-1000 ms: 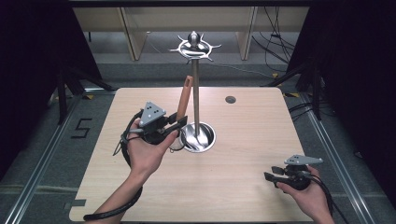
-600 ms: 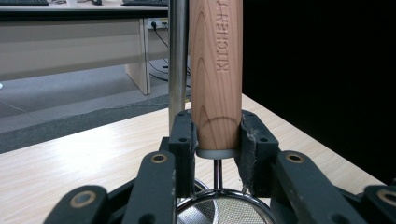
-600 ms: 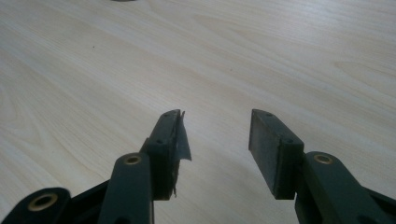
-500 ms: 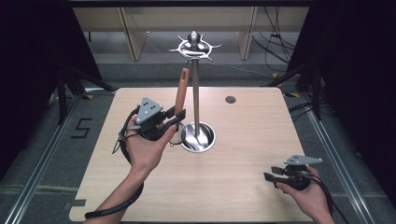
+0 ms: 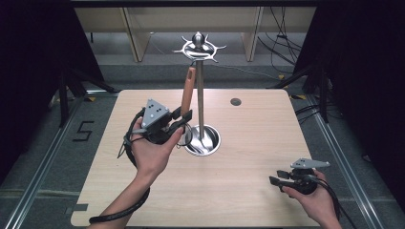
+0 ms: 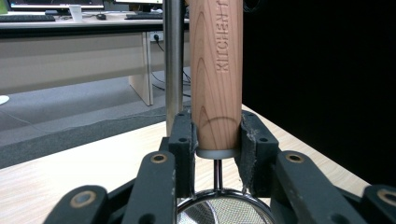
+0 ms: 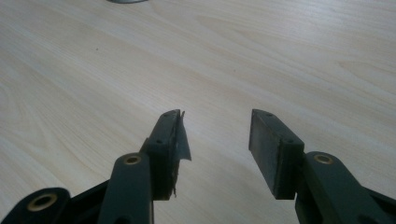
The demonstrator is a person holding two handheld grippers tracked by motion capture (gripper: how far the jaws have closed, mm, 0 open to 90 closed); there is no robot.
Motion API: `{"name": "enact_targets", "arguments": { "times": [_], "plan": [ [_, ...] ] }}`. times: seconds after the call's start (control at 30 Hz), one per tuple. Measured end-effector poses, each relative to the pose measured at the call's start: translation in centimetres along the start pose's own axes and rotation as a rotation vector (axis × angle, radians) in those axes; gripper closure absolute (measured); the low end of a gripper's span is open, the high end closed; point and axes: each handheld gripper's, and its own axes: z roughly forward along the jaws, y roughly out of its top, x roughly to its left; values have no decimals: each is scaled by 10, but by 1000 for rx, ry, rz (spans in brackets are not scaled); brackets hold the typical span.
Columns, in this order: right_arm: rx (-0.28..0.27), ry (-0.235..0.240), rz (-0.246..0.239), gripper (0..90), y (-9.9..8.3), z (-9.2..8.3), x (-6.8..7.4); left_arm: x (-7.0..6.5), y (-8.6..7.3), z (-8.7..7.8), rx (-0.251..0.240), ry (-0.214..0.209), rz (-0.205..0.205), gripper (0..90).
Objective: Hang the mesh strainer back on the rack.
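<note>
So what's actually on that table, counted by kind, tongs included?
Strainer with wooden handle: 1, held upright in the left tongs
Metal hanging stand: 1
Hand-held tongs: 2, the left tongs and the right tongs
Dark round spot on the tabletop: 1
Total: 5

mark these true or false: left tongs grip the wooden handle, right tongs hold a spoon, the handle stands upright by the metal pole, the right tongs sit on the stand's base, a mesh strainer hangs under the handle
1. The left tongs grip the wooden handle: true, the pads press on its lower end.
2. The right tongs hold a spoon: false, they are open with nothing between them.
3. The handle stands upright beside the metal pole: true.
4. The right tongs sit on the stand's base: false, they are over bare table near the front right corner.
5. A mesh strainer hangs under the handle: true.
</note>
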Motion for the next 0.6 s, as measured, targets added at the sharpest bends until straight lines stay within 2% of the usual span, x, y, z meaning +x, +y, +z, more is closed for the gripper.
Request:
{"name": "enact_targets", "arguments": {
  "times": [0.1, 0.17, 0.2, 0.37, 0.47, 0.5, 0.57, 0.6],
  "plan": [
    [2, 7, 8, 546, 0, 1, 0, -3, 1, 1, -9, 2, 9, 689],
    [8, -5, 9, 547, 1, 0, 0, -4, 1, 1, -24, 4, 8, 689],
    [2, -2, -7, 546, 1, 1, -1, -4, 1, 1, -27, 5, 9, 689],
    [5, 8, 0, 546, 1, 1, -1, -4, 3, 1, -25, 7, 11, 689],
    [4, 5, 6, 546, 1, 1, -1, -4, 6, 0, -32, 11, 16, 690],
    [11, 4, 24, 546, 1, 1, 0, -4, 6, 0, -39, 12, 10, 689],
    [2, 7, 2, 546, 2, 1, -1, -4, 7, -1, -41, 13, 9, 689],
    [4, 8, 6, 546, 2, 1, -1, -4, 8, -2, -44, 15, 14, 689]
  ]
}}
